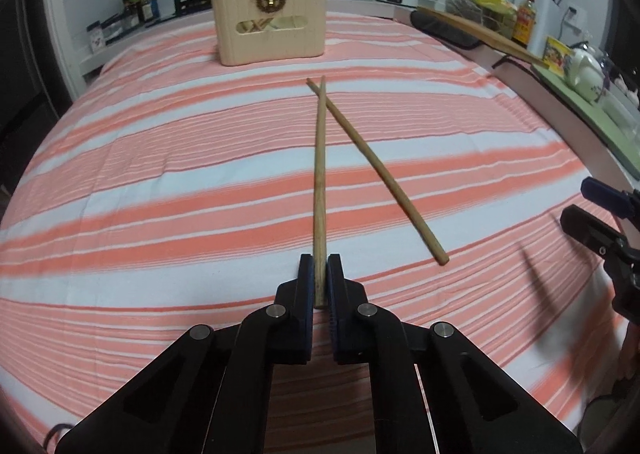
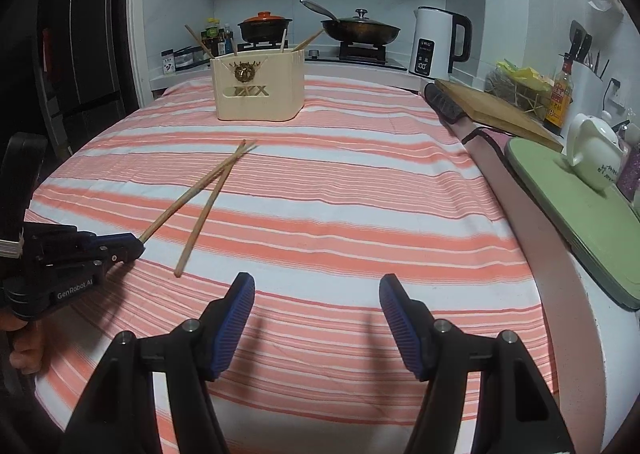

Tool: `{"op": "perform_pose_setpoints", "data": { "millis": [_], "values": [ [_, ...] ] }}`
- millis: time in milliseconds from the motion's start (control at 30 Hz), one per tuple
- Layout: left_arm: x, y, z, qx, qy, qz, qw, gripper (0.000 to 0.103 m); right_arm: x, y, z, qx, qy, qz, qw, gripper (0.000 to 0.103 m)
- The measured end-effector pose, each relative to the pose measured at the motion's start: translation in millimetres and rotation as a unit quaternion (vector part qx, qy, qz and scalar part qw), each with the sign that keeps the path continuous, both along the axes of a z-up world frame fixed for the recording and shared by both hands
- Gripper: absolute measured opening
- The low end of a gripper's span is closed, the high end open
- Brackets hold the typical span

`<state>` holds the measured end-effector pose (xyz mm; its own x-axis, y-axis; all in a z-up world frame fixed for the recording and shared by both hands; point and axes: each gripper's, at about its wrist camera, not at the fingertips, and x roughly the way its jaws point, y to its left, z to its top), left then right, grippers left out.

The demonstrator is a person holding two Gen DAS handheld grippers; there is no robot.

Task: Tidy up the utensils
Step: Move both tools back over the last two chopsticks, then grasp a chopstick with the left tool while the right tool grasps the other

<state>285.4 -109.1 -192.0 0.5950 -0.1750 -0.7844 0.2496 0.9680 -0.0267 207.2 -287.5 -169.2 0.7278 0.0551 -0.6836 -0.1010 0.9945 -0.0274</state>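
Two wooden chopsticks lie crossed at their far tips on the striped cloth (image 1: 160, 174). My left gripper (image 1: 320, 266) is shut on the near end of the left chopstick (image 1: 320, 174); the other chopstick (image 1: 380, 174) lies free, slanting to the right. In the right wrist view the left gripper (image 2: 136, 246) pinches the held chopstick (image 2: 192, 194) from the left, and the free chopstick (image 2: 204, 214) lies beside it. My right gripper (image 2: 316, 294) is open over bare cloth, nothing between its fingers. The cream utensil holder (image 2: 260, 94) stands at the far end, with several chopsticks in it.
Behind the holder is a stove with a lidded pot (image 2: 264, 24) and a wok (image 2: 360, 30), and a white kettle (image 2: 436, 42). On the right counter are a wooden cutting board (image 2: 496, 110), a sauce bottle (image 2: 560, 98), a white teapot (image 2: 596, 154) and a green tray (image 2: 580, 214).
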Motion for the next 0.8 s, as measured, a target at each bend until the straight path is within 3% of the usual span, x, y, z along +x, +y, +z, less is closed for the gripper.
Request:
{"op": "perform_pose_setpoints", "data": {
  "millis": [200, 367, 400, 433, 467, 533, 600, 800],
  "values": [
    [0, 47, 2, -0.002, -0.007, 0.080, 0.9968, 0.004, 3, 40, -11, 0.014, 0.024, 0.055, 0.998, 0.066],
    [6, 67, -1, -0.018, 0.014, 0.085, 0.9961, 0.007, 18, 77, -19, 0.018, 0.053, 0.101, 0.993, 0.066],
    [6, 68, -1, -0.021, 0.017, 0.080, 0.9964, 0.010, 22, 81, -20, 0.021, 0.056, 0.107, 0.992, 0.066],
    [5, 69, 0, -0.024, 0.019, 0.075, 0.9967, 0.024, 26, 87, -21, 0.022, 0.061, 0.112, 0.992, 0.066],
    [3, 70, 0, -0.024, 0.021, 0.067, 0.9973, 0.045, 29, 92, -22, 0.022, 0.062, 0.117, 0.991, 0.066],
    [-1, 71, 1, -0.013, 0.020, 0.057, 0.9981, 0.061, 35, 99, -29, 0.019, 0.073, 0.120, 0.990, 0.065],
    [-3, 74, 0, -0.009, 0.023, 0.052, 0.9983, 0.061, 40, 100, -35, 0.020, 0.090, 0.113, 0.989, 0.059],
    [-4, 73, -1, 0.006, 0.019, 0.047, 0.9987, 0.061, 39, 102, -35, 0.004, 0.086, 0.107, 0.990, 0.057]
  ]
}}
